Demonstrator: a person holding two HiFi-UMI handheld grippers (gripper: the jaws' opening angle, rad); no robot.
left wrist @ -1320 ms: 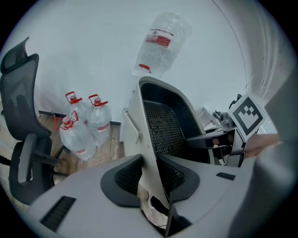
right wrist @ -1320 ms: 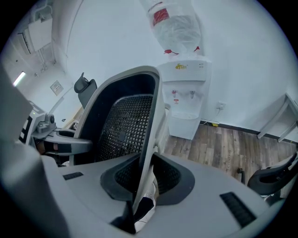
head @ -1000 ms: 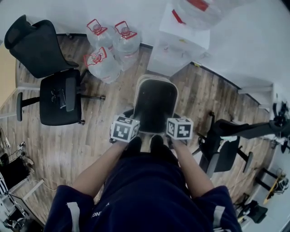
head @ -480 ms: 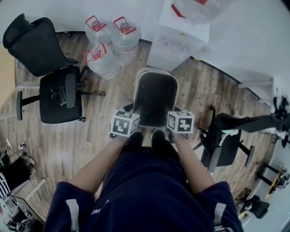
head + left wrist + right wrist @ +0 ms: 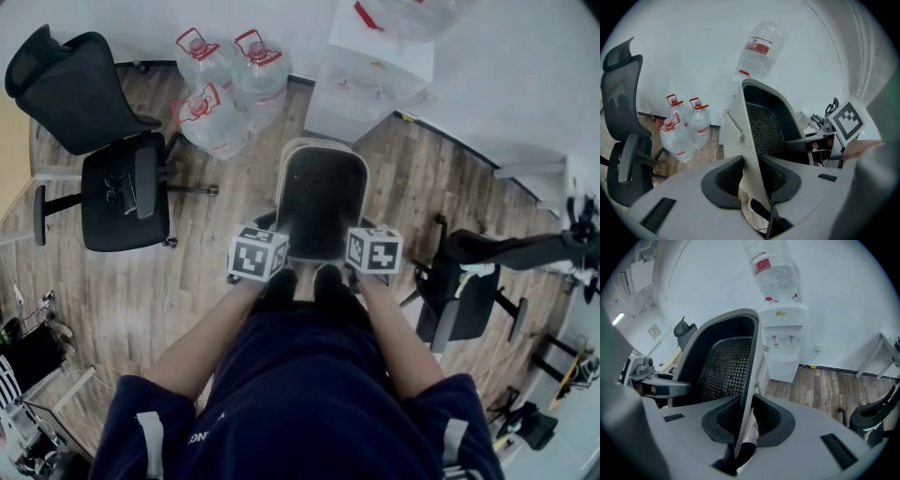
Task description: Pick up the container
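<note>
The left gripper [image 5: 752,180] is clamped on the near-left wall of the container [image 5: 322,197], with a pad on either side of it. The right gripper [image 5: 747,420] pinches the near-right wall the same way. The container is just beyond the person's feet [image 5: 279,286]. It is tall with rounded corners, a beige rim and black mesh inside.

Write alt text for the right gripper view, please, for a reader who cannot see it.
The right gripper is shut on the pale rim of a container lined with black mesh. Behind it a white water dispenser with an upturned bottle stands against a white wall on a wooden floor.
</note>
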